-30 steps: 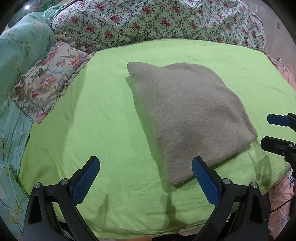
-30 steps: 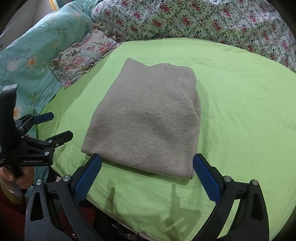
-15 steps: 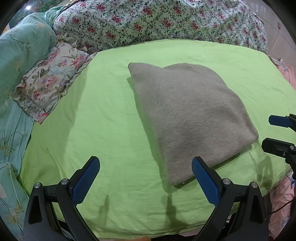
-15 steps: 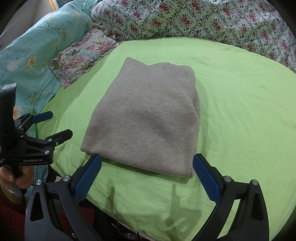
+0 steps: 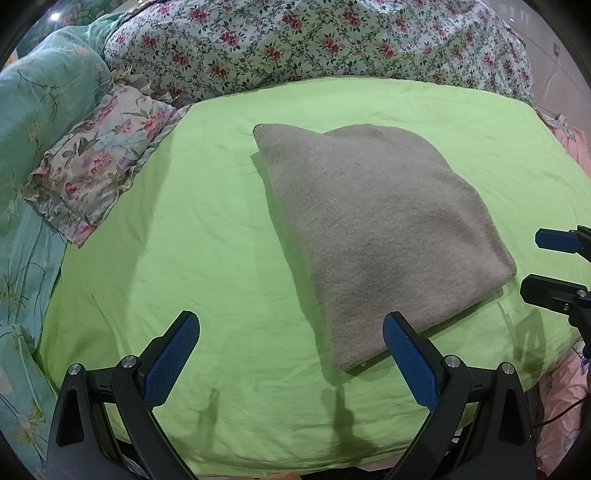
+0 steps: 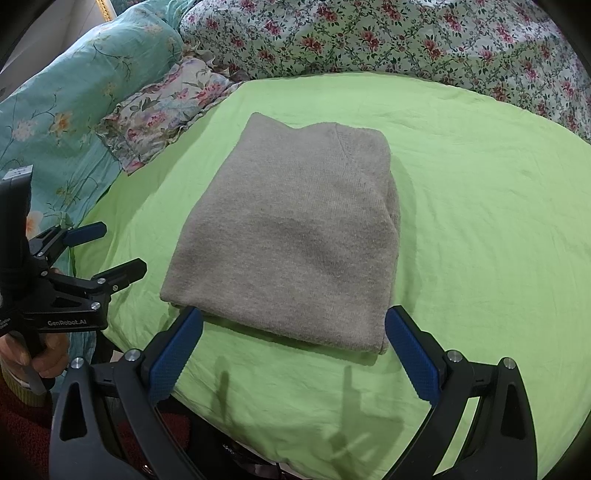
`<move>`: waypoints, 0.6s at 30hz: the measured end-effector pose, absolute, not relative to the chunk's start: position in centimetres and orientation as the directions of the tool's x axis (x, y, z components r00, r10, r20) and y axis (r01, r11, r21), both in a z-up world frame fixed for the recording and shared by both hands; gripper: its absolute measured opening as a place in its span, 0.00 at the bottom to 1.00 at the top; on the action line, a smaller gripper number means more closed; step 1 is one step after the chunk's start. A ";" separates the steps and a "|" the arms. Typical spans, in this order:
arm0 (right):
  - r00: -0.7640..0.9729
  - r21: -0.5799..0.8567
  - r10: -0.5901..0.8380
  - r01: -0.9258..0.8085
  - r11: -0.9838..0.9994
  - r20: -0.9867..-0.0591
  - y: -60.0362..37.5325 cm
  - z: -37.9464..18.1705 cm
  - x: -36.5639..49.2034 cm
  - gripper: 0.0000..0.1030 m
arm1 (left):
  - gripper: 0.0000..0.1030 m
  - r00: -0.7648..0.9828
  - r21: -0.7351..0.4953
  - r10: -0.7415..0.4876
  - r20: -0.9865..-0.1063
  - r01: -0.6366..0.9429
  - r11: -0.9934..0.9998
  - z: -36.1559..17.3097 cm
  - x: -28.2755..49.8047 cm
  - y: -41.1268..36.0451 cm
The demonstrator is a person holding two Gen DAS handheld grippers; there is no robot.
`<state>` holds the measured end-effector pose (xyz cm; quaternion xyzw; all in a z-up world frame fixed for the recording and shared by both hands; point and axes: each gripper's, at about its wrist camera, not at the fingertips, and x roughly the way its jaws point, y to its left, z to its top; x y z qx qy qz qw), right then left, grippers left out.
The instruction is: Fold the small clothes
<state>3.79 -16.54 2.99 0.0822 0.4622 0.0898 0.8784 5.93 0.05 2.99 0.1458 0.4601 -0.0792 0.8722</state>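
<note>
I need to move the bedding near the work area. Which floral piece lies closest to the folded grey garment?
The small ruffled floral pillow, at the green sheet's edge left of the grey garment; the rose-print quilt and teal quilt lie farther.

- One folded grey-brown knit garment [image 6: 295, 236], lying on the sheet
- One lime green sheet [image 6: 480, 206]
- Two grippers: the left gripper [image 5: 291, 354] and the right gripper [image 6: 293, 347], each with two blue-padded fingers spread wide
- One small frilled floral pillow [image 5: 96, 173]
- One rose-print quilt [image 5: 295, 44]
- One teal flowered cover [image 6: 74, 81]
</note>
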 end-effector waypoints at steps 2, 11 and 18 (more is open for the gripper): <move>0.555 0.228 0.234 -0.081 0.970 -0.798 -16.6 3.0 3.8 0.96 | 0.97 0.566 0.183 -0.004 -0.825 0.272 0.945 3.0 6.0 0.0; 0.555 0.225 0.232 -0.083 0.971 -0.799 -16.4 2.9 3.9 0.96 | 0.97 0.568 0.182 -0.010 -0.823 0.279 0.943 3.1 5.9 -0.1; 0.558 0.223 0.231 -0.084 0.971 -0.797 -16.4 3.1 3.9 0.96 | 0.97 0.572 0.181 -0.014 -0.820 0.283 0.942 3.3 5.8 -0.2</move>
